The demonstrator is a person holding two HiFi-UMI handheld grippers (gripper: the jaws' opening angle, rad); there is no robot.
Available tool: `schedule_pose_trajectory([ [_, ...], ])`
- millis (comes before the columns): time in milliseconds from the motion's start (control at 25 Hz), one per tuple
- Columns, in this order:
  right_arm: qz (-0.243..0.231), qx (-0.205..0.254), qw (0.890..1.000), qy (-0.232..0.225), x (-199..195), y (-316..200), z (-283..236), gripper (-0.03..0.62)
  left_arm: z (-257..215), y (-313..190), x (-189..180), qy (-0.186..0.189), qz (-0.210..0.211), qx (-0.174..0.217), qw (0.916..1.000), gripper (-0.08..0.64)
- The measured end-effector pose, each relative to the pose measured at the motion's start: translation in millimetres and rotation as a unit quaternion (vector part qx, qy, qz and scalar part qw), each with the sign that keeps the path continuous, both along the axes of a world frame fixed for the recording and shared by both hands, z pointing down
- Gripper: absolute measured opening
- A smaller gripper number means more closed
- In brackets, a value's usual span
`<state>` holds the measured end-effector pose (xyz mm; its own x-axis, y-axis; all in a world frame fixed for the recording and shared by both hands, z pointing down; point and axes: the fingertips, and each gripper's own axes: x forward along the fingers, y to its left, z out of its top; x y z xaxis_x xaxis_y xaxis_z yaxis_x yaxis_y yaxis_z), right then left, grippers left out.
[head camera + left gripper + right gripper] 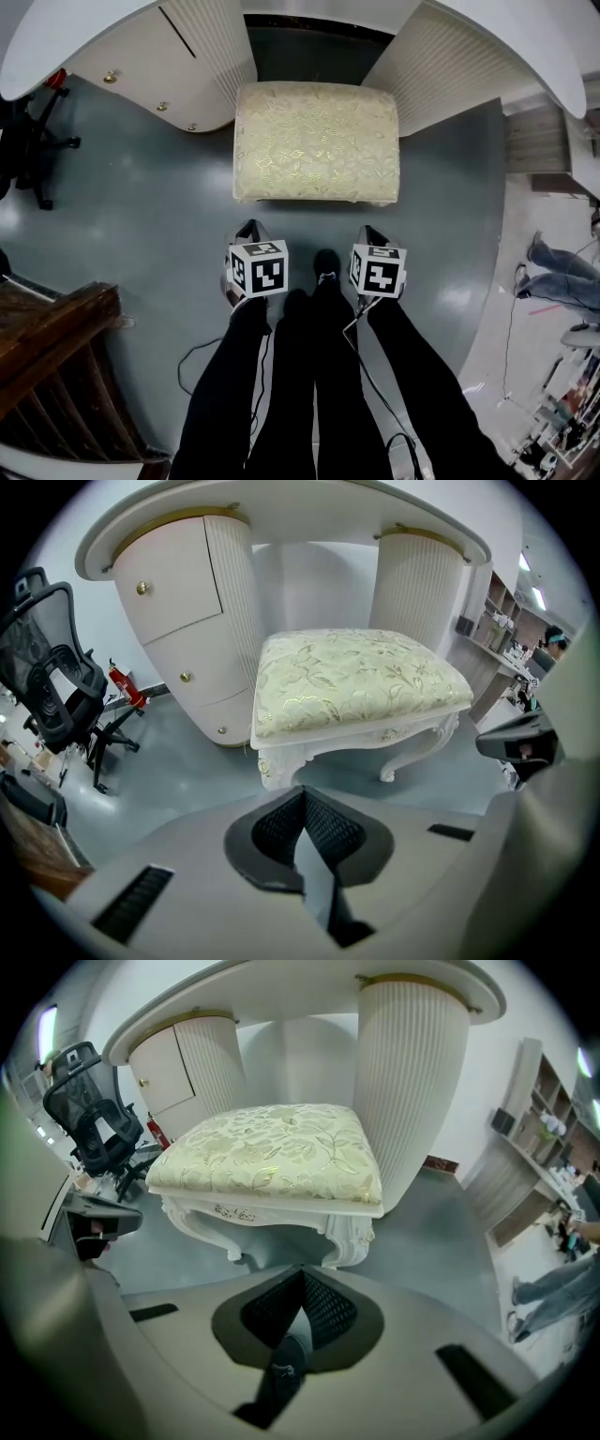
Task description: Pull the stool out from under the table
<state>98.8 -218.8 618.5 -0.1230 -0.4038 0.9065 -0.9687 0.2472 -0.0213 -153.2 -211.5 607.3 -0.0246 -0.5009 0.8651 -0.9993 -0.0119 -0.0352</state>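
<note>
The stool (316, 141), with a cream flower-patterned cushion on carved white legs, stands on the grey floor (159, 244) at the mouth of the gap between the table's two ribbed pedestals. In the head view it lies at 12 o'clock from the person's feet. The drawer pedestal (141, 66), with small gold knobs, is at its 10 o'clock. The plain pedestal (450, 66) is at its 2 o'clock. The white curved top of the table (56, 47) arches over both pedestals.

The left gripper (302, 799) hovers near the stool's front edge at its 7 o'clock, apart from it. Its jaws are pressed together with nothing between them. The right gripper (302, 1283) hovers at the stool's 5 o'clock, also clear of the cushion, and its jaws too are clenched and empty. Both point toward the stool's front.

The person's black-clad legs (309, 394) stand at 6 o'clock, between the two grippers. A thin cable (192, 361) trails on the floor beside them. A black office chair (56, 691) and a red fire extinguisher (127, 684) stand at 9 o'clock of the drawer pedestal. A dark wooden structure (56, 347) fills the head view at 8 o'clock. At 4 o'clock, another person's jeans-clad legs (562, 272) show.
</note>
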Motion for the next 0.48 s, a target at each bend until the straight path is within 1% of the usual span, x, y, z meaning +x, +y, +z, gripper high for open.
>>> schedule_pose_trajectory([
  [480,-0.007,-0.010,1.000,-0.011,-3.0,1.9,-25.3,0.003,-18.8,-2.5,6.7,0.008,0.000,-0.006,0.9999,0.006],
])
